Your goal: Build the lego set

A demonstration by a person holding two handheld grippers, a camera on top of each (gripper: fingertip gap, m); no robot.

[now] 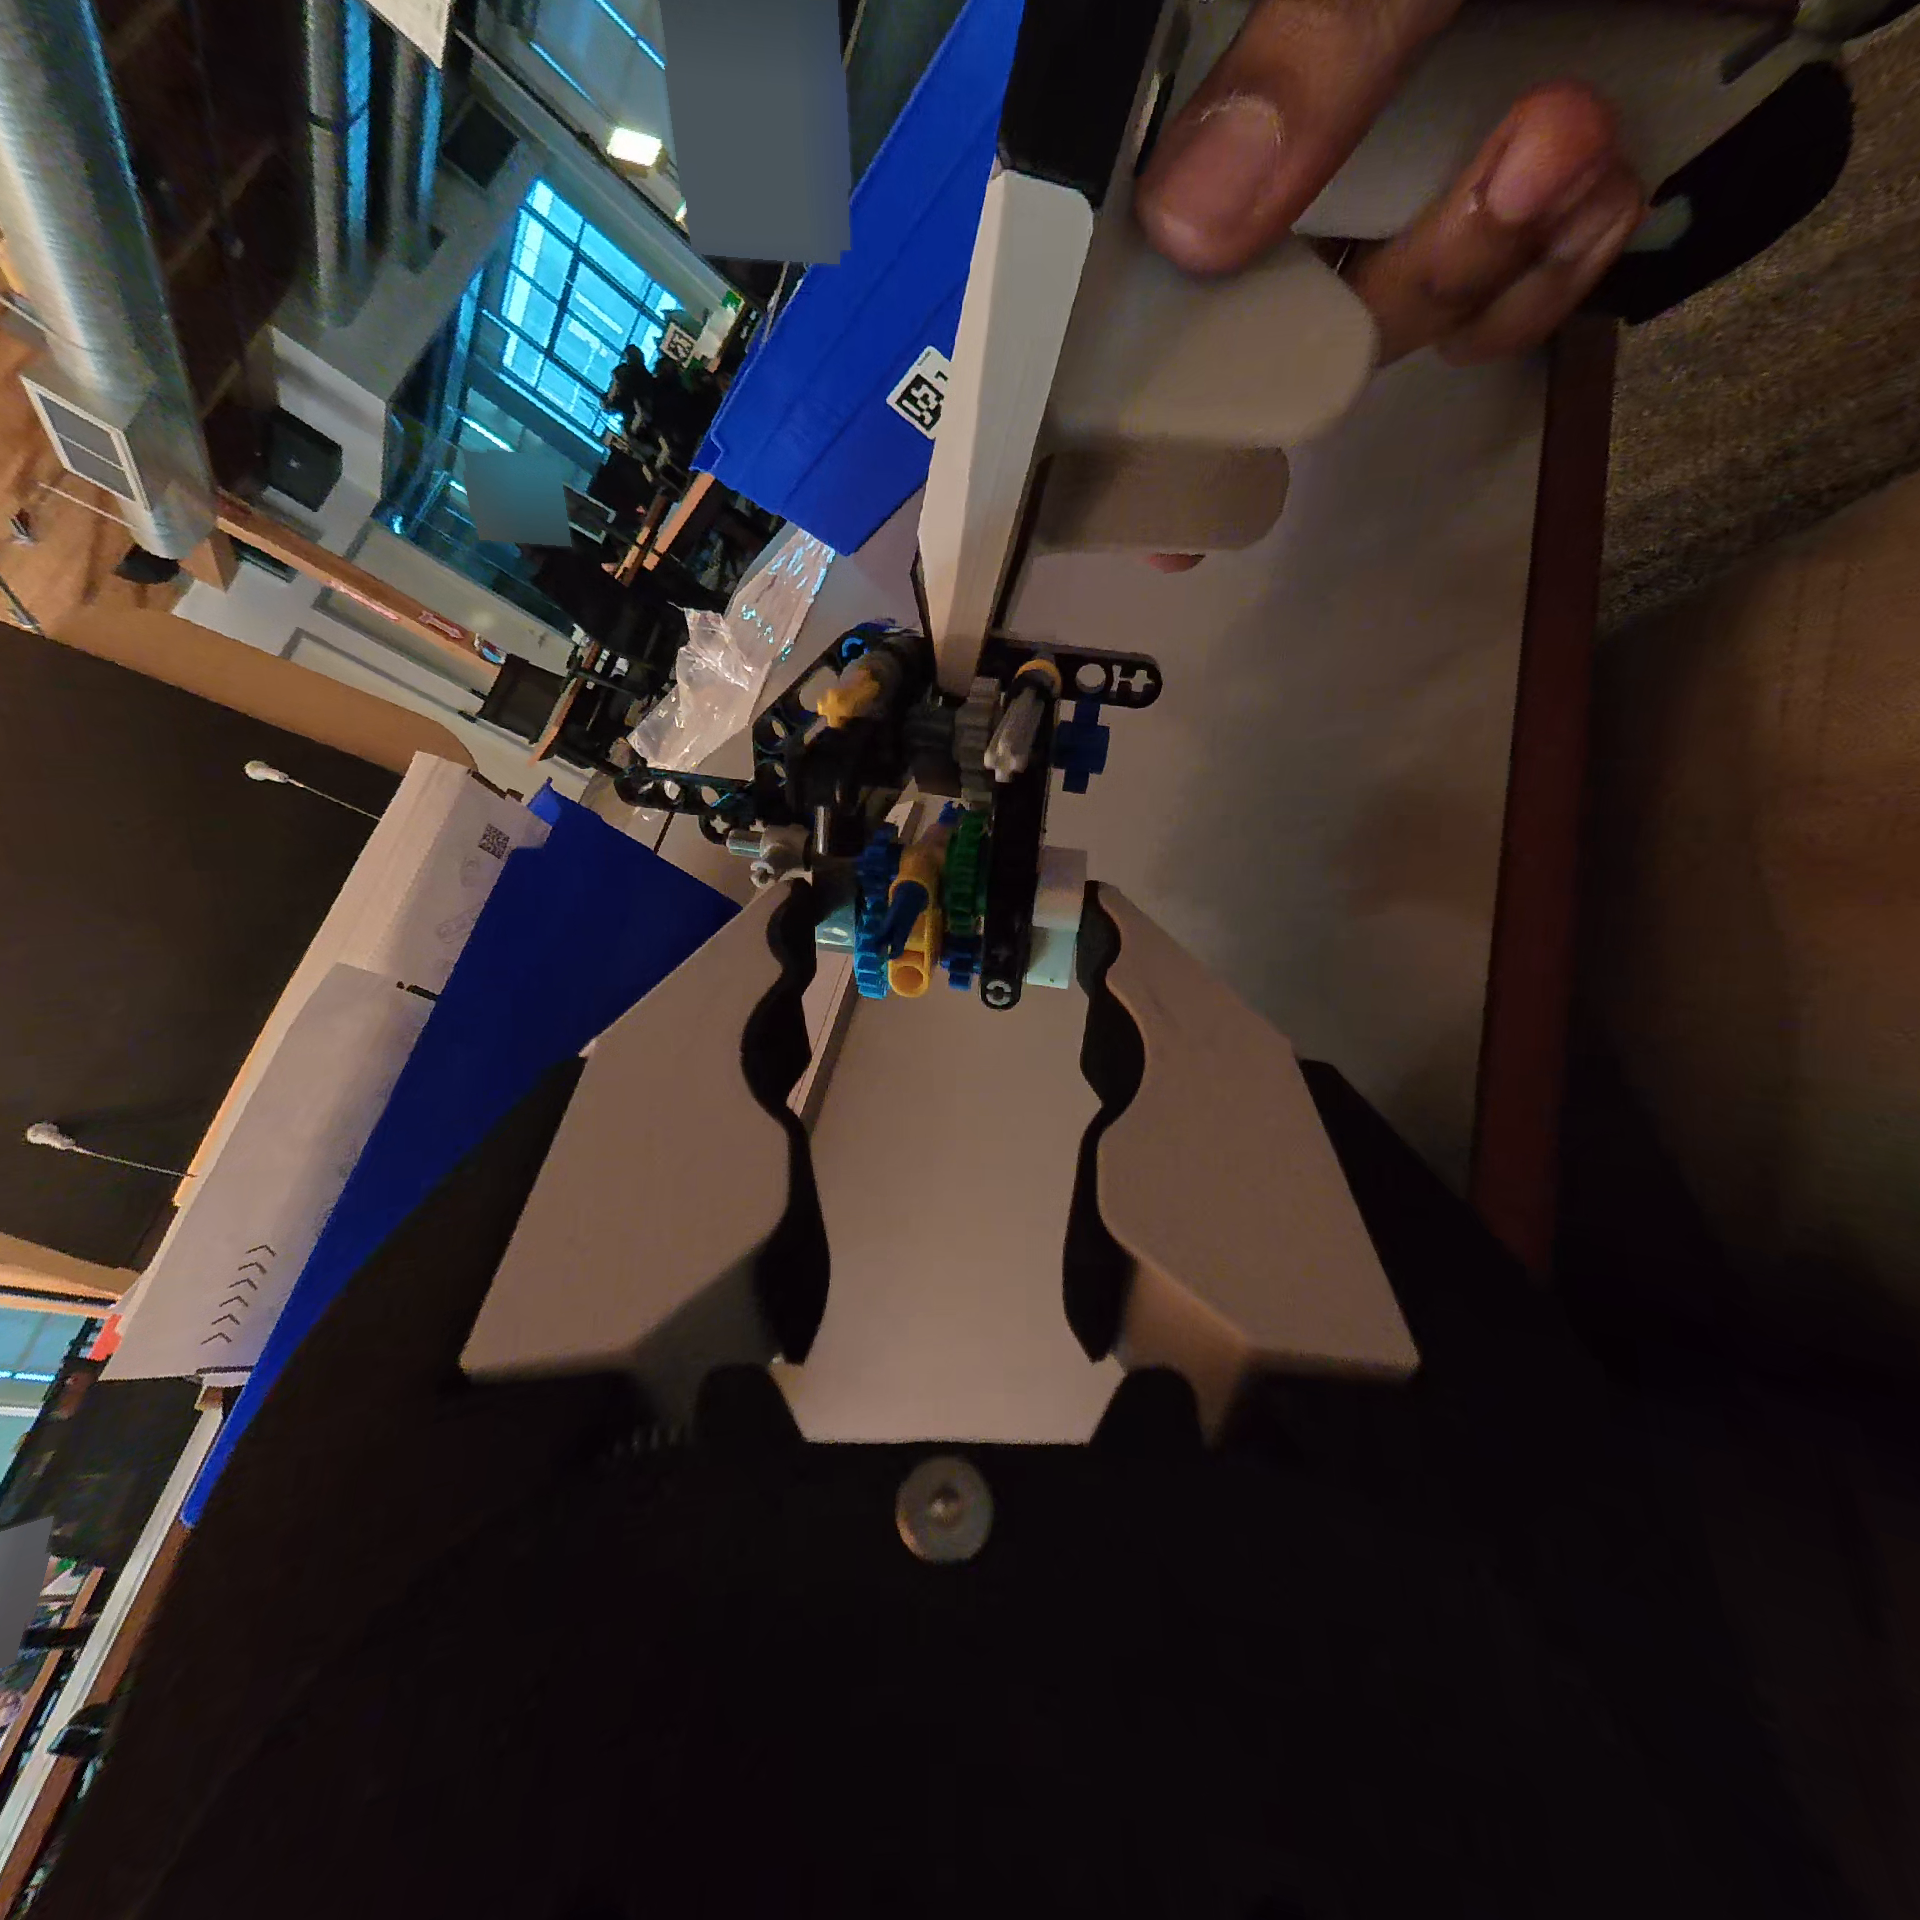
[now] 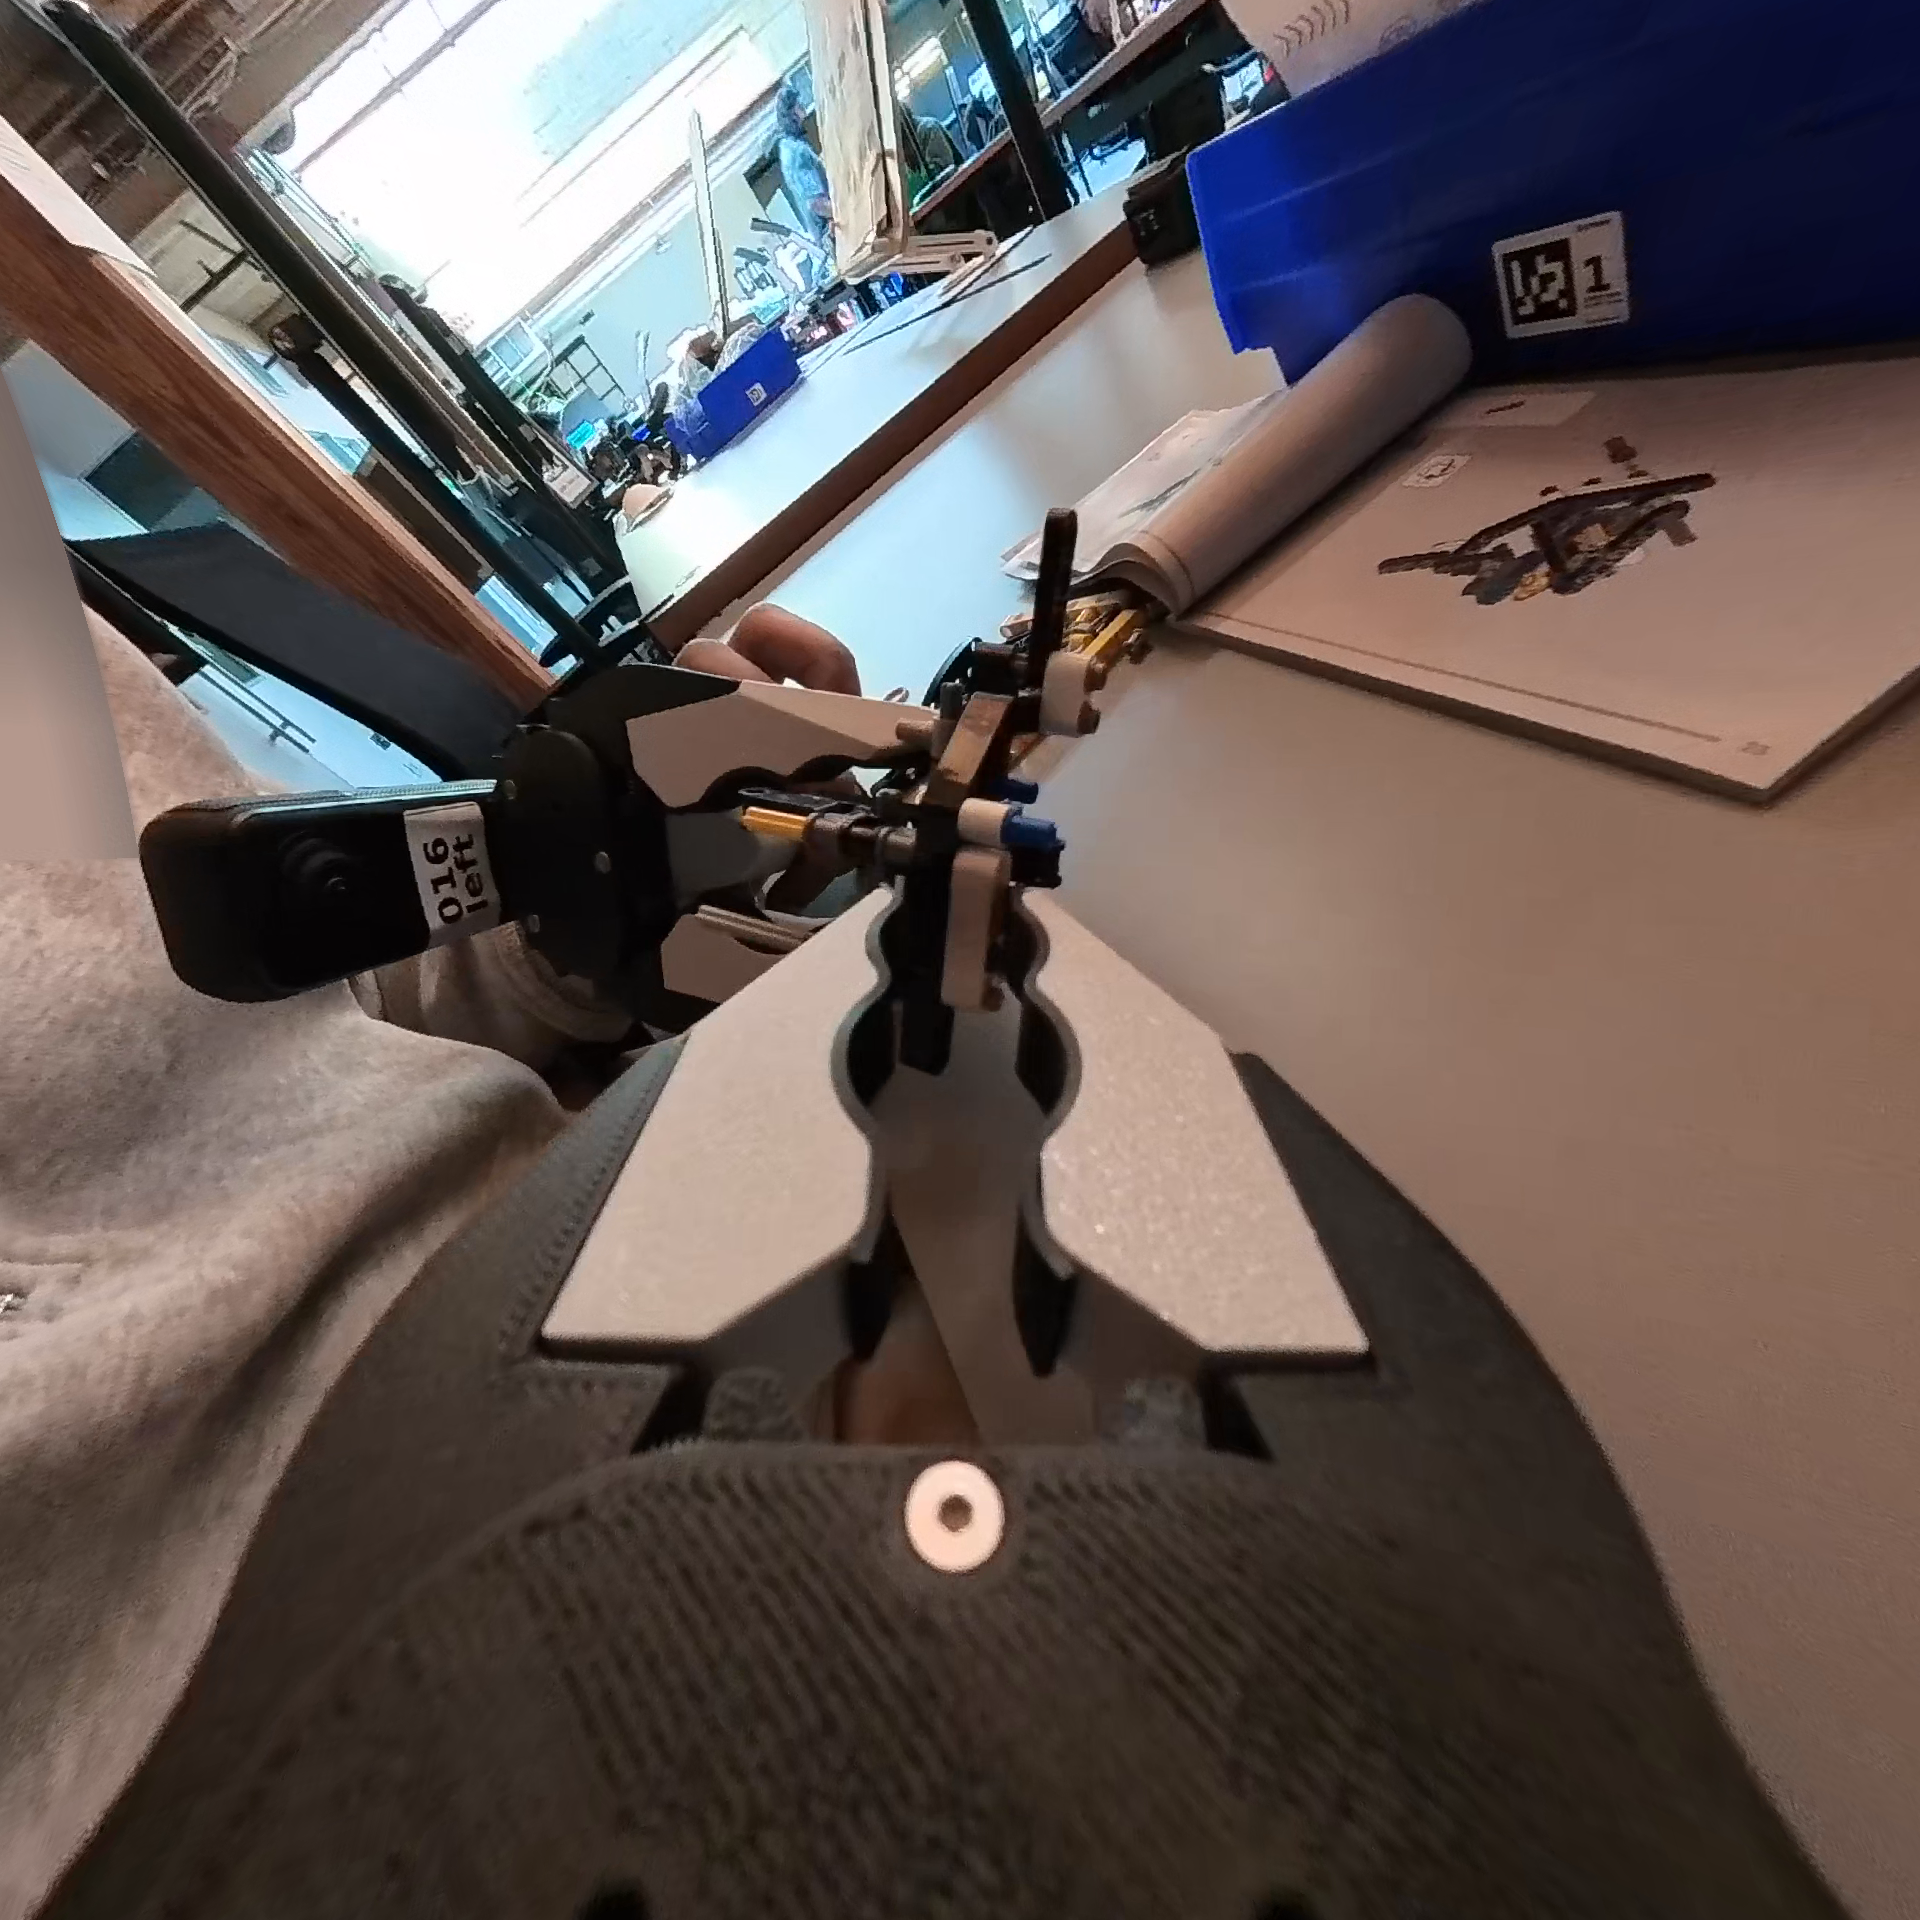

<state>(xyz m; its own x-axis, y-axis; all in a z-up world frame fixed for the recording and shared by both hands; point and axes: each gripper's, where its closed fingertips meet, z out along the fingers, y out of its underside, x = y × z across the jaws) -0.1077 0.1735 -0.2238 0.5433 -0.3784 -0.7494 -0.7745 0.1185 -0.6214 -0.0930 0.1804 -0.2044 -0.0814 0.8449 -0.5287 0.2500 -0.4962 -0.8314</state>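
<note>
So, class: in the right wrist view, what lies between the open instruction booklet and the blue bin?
A rolled-back page of the booklet lies against the blue bin; no bare table shows between.

Glossy hard plastic makes up the lego assembly point(image 1: 935, 831). Just beside it, the left gripper point(image 1: 940, 914) has matt grey plastic fingers point(image 1: 665, 1122) with a fine grain; the right gripper point(image 2: 940, 935) shows a ribbed, printed-looking dark body. Beyond the assembly lie a matt paper booklet point(image 2: 1558, 582), a shiny blue plastic bin point(image 2: 1662, 166), crinkled clear film point(image 1: 738, 644), and a smooth matt table point(image 2: 1455, 1039) edged in wood
</note>
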